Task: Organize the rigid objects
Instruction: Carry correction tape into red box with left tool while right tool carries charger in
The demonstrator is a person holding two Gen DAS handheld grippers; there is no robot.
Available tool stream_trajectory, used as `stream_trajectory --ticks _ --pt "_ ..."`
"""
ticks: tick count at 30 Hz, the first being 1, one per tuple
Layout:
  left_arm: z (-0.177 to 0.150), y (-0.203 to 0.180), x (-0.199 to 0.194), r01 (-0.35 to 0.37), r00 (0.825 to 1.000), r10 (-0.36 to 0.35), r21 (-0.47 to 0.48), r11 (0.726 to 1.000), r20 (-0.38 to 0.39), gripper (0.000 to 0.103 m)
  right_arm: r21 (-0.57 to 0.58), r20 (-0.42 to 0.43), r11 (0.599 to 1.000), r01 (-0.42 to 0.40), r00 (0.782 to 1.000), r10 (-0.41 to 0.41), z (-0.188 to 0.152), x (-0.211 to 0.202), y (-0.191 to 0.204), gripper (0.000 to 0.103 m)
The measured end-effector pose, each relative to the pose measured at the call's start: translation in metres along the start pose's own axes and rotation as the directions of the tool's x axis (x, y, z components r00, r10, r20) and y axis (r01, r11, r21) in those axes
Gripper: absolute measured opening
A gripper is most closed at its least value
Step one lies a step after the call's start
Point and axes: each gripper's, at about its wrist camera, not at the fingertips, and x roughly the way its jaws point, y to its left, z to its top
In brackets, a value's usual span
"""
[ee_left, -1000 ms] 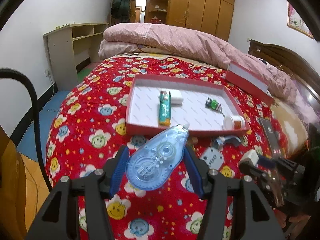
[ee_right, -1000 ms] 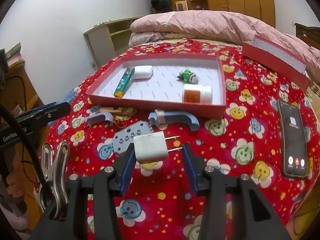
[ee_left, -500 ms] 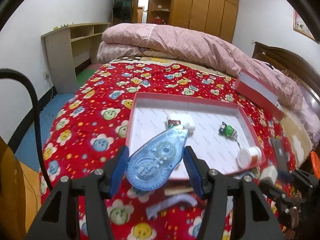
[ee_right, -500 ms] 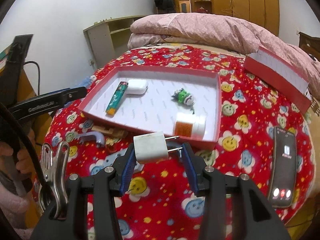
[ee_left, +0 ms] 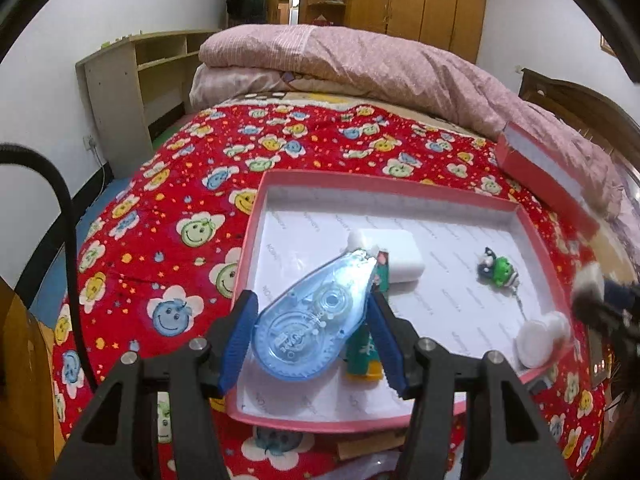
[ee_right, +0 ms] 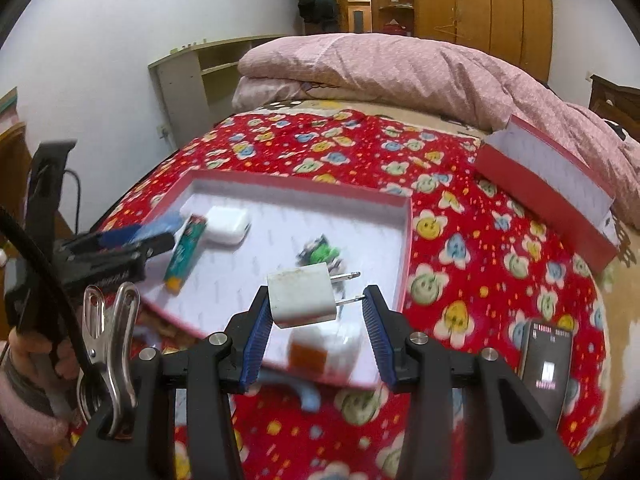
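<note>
The left claw (ee_left: pixel 312 338) gripped a tape dispenser (ee_left: pixel 316 316) and the right claw (ee_right: pixel 316 320) a plug (ee_right: pixel 302 294), both above the tray (ee_left: pixel 400 188).

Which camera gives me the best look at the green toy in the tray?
The left wrist view: the green toy lies sharp and unobstructed on the tray floor. In the right wrist view it is blurred and partly hidden behind the charger.

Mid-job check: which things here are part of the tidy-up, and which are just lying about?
Job:
left gripper with tape dispenser
right gripper with plug
tray
lighter
white case
green toy
bottle

Lying about:
phone
lid
quilt
shelf
</note>
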Motion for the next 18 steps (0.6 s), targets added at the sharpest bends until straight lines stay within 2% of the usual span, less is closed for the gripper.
stream_trajectory --ticks 4,8,18 --pt "0.0 -0.003 0.005 -0.009 1.0 0.008 0.023 1.0 0.008 0.059 0.02 -0.013 1.0 0.005 1.0 -0.005 0.015 0.022 -0.009 0.046" --pt "0.003 -0.003 0.007 0.018 1.0 -0.018 0.009 1.0 0.007 0.059 0.035 -0.029 0.999 0.016 0.999 -0.015 0.027 0.045 -0.014 0.046" --pt "0.004 -0.003 0.008 0.038 0.999 -0.038 0.002 0.999 0.012 0.059 0.055 -0.077 0.998 0.034 0.997 -0.03 0.041 0.09 -0.023 0.046"
